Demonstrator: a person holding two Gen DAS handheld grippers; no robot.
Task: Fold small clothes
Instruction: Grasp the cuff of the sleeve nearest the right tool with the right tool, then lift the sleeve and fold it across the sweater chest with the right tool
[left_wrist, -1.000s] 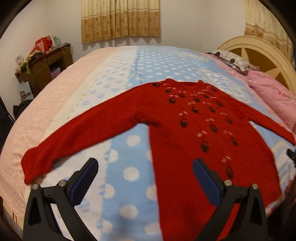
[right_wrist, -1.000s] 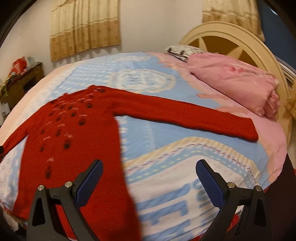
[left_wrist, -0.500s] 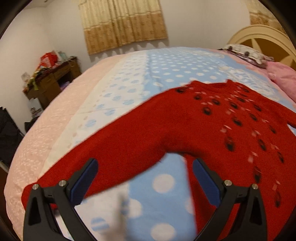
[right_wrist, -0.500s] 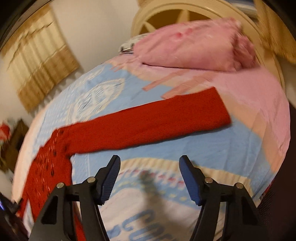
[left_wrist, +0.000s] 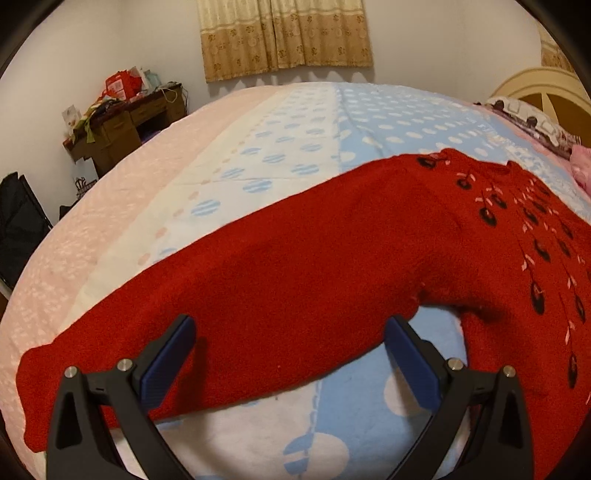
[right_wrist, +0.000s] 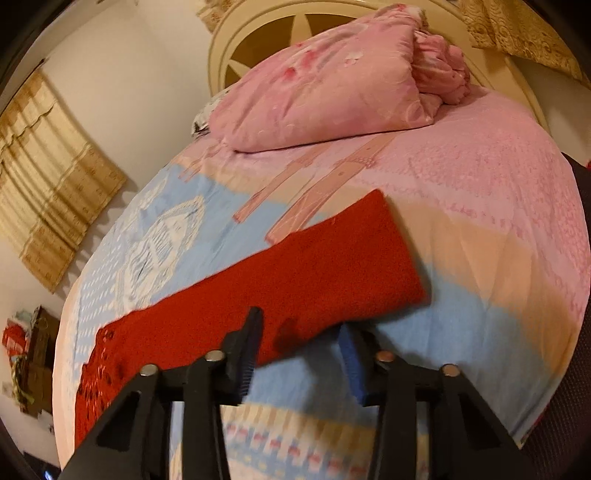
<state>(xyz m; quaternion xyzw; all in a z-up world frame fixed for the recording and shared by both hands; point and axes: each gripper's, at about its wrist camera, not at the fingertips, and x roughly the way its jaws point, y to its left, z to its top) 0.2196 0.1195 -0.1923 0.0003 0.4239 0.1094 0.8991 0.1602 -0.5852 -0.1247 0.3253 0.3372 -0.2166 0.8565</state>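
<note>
A red knitted sweater (left_wrist: 498, 236) with dark bead trim lies flat on the bed, sleeves spread. Its one sleeve (left_wrist: 280, 288) runs across the left wrist view. My left gripper (left_wrist: 291, 347) is open wide, its blue pads (left_wrist: 166, 362) just over that sleeve's near edge, holding nothing. The other sleeve (right_wrist: 325, 273) crosses the right wrist view, cuff to the right. My right gripper (right_wrist: 301, 347) is open but narrower, its fingers straddling the sleeve's near edge, not closed on it.
The bed has a blue, white and pink patterned cover (left_wrist: 332, 122). A folded pink quilt (right_wrist: 332, 81) lies by the cream headboard (right_wrist: 258, 40). A cluttered wooden desk (left_wrist: 122, 114) stands by the far wall, under curtains (left_wrist: 284, 33).
Both grippers moved outward from the sweater's body and down toward their sleeves. The right gripper's jaws have narrowed; the left stays wide open.
</note>
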